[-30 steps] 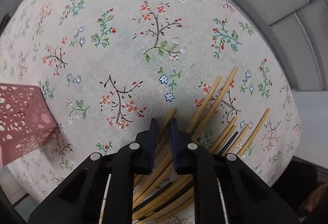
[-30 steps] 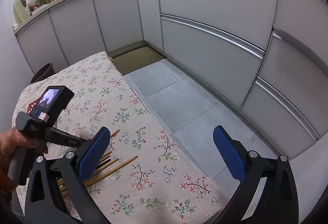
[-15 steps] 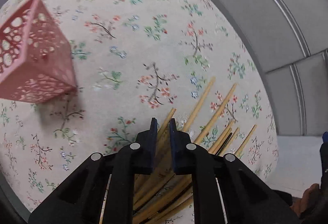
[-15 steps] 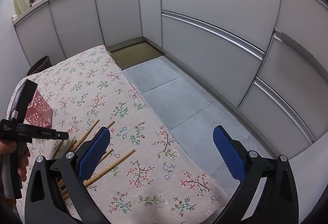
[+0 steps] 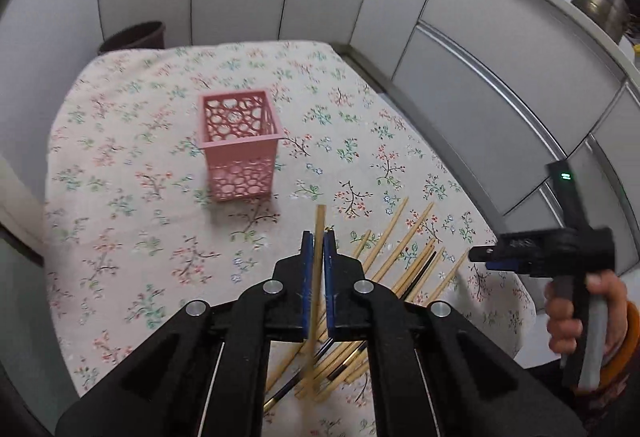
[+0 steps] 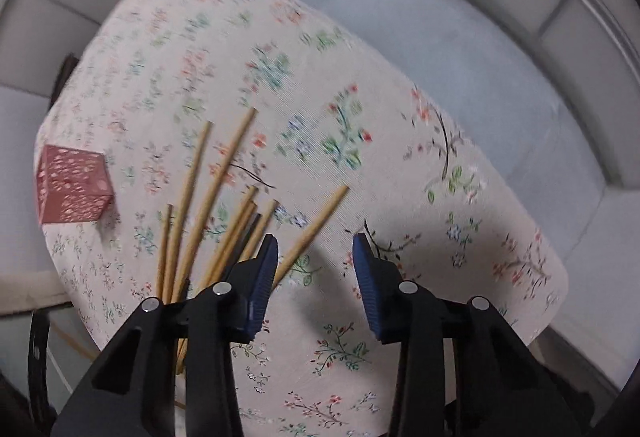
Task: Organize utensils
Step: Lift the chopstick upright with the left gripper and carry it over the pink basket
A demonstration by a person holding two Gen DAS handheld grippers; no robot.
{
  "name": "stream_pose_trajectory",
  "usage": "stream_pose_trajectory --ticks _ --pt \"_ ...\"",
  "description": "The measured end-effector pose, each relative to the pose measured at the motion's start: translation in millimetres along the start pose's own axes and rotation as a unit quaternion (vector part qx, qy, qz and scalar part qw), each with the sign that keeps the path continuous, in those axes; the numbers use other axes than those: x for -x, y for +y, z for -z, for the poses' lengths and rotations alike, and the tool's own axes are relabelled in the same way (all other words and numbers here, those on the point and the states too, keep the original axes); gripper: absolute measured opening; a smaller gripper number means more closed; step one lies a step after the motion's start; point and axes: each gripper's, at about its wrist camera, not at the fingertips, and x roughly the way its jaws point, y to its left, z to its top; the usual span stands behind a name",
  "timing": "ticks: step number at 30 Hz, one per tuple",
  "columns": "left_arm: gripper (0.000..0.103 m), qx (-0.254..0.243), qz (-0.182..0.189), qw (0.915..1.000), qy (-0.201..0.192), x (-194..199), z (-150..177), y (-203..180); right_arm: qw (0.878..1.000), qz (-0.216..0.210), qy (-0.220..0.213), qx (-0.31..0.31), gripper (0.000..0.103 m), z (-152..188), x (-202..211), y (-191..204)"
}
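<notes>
My left gripper (image 5: 316,237) is shut on a bamboo chopstick (image 5: 319,225) and holds it lifted above the table, its tip pointing toward the pink perforated holder (image 5: 239,145). A pile of chopsticks (image 5: 404,261) lies on the floral cloth to the right. In the right wrist view my right gripper (image 6: 315,249) is open and empty, hovering over the near ends of the chopsticks (image 6: 224,205); one chopstick (image 6: 316,225) lies between the jaws. The holder (image 6: 72,189) stands at the left. The right gripper's body also shows in the left wrist view (image 5: 560,249).
The table carries a floral tablecloth (image 5: 132,157), its right edge dropping to a grey tiled floor (image 6: 440,29). Grey cabinets (image 5: 460,49) run behind and to the right. A dark bin (image 5: 134,37) stands behind the table's far edge.
My left gripper has lifted one chopstick out of the pile and turned toward the pink holder. My right gripper has dropped down over the chopsticks and narrowed its opening.
</notes>
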Motion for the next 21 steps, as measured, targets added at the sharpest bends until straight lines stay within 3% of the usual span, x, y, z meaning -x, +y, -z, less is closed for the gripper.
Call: stream_pose_trajectory --ticks 2,5,9,10,17,21 --pt "0.004 0.002 0.005 0.9998 -0.021 11 5 1 0.999 0.018 0.017 -0.032 0.037 2 -9 -4" --pt "0.004 0.002 0.012 0.9988 -0.047 30 5 5 0.998 0.011 0.038 -0.055 0.037 6 -19 0" --pt "0.004 0.003 0.022 0.9971 -0.072 51 3 8 0.997 0.032 0.03 -0.069 0.03 15 -32 18" --pt "0.004 0.002 0.023 0.9968 -0.077 54 3 8 0.997 0.025 0.026 -0.066 0.011 17 -34 25" --pt "0.004 -0.005 0.013 0.9944 -0.105 70 1 1 0.996 -0.034 -0.019 -0.081 0.006 39 -42 26" --pt "0.004 -0.002 0.003 0.9935 -0.114 72 0 -2 0.994 -0.082 -0.059 -0.038 0.006 56 -33 27"
